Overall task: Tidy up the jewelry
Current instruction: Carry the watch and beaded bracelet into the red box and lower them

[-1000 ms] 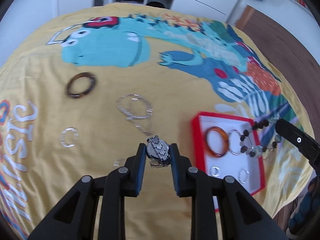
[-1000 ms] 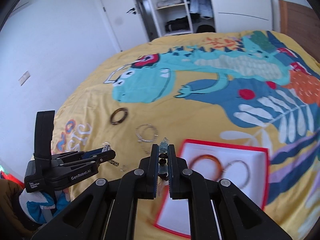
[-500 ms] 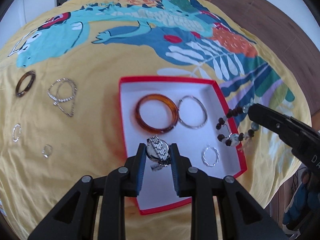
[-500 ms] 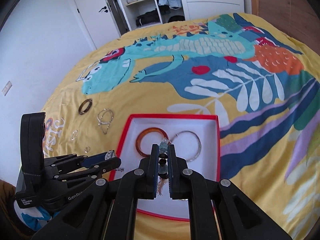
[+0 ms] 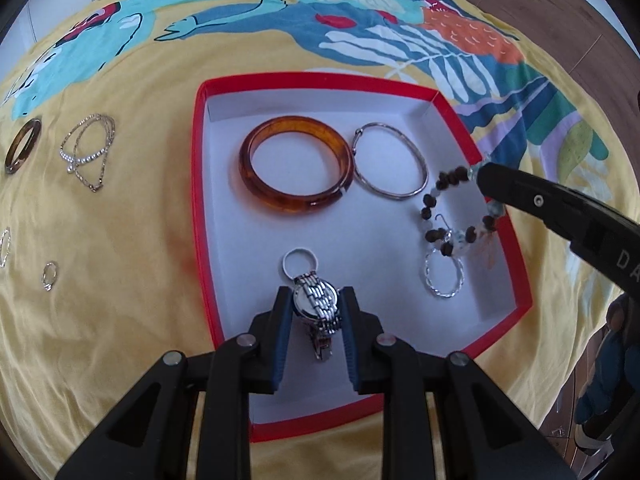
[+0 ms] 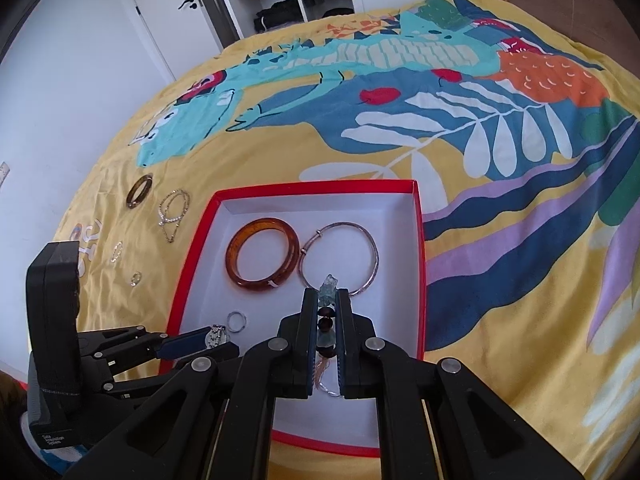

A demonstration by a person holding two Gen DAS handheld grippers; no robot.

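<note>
Fingers: left gripper (image 5: 315, 312) pinching watch (image 5: 316, 300), right gripper (image 6: 328, 320) pinching beaded bracelet (image 6: 326, 312) | change: both now lower, over red box (image 5: 198, 200) | next: release inside.

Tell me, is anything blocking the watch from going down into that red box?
Nothing visible does. The left gripper holds the watch over bare white floor in the red box. The small ring lies just beyond; the amber bangle lies further off.
</note>
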